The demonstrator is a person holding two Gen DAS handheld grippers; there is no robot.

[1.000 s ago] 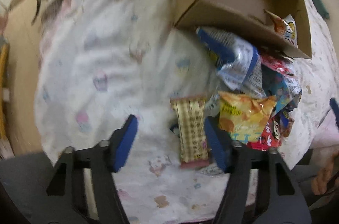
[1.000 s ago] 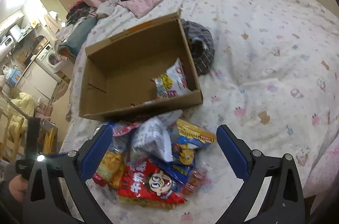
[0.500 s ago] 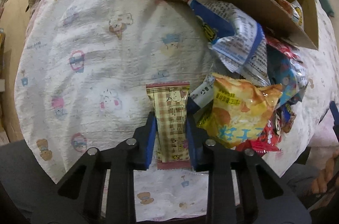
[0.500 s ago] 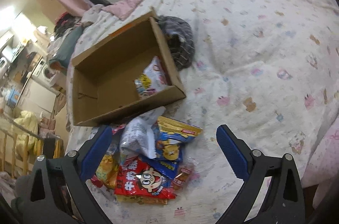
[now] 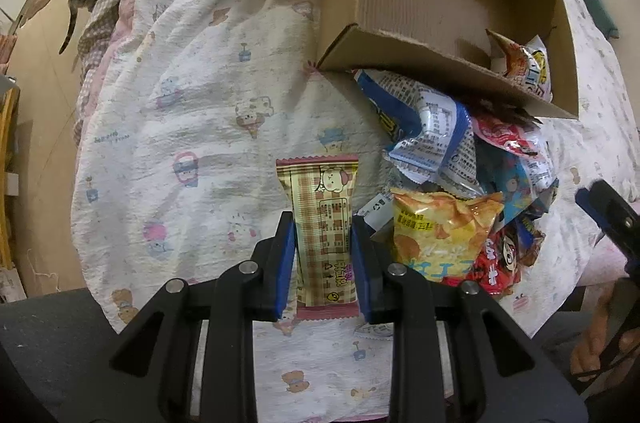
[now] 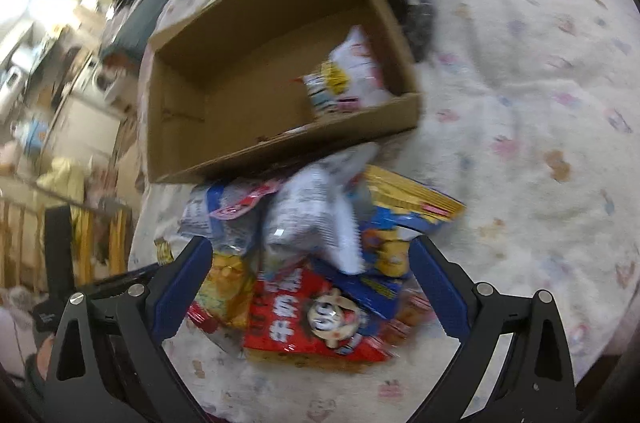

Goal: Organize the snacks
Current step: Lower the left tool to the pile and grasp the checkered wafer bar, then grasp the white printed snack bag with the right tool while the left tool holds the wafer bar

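Between the left gripper's (image 5: 323,243) jaws sat the plaid snack packet (image 5: 322,223), pinched on both sides just after closing, above the bedsheet (image 5: 180,127). Right gripper (image 6: 310,287) gaped wide over the snack pile (image 6: 320,263), holding nothing.

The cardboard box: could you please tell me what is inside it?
The cardboard box holds one white snack packet in a corner; otherwise bare floor shows, though its near wall hides a strip.

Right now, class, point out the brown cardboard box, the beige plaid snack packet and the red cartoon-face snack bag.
brown cardboard box (image 6: 256,159): right wrist view, near outer wall.
beige plaid snack packet (image 5: 320,191): left wrist view, upper half.
red cartoon-face snack bag (image 6: 288,307): right wrist view, printed front.
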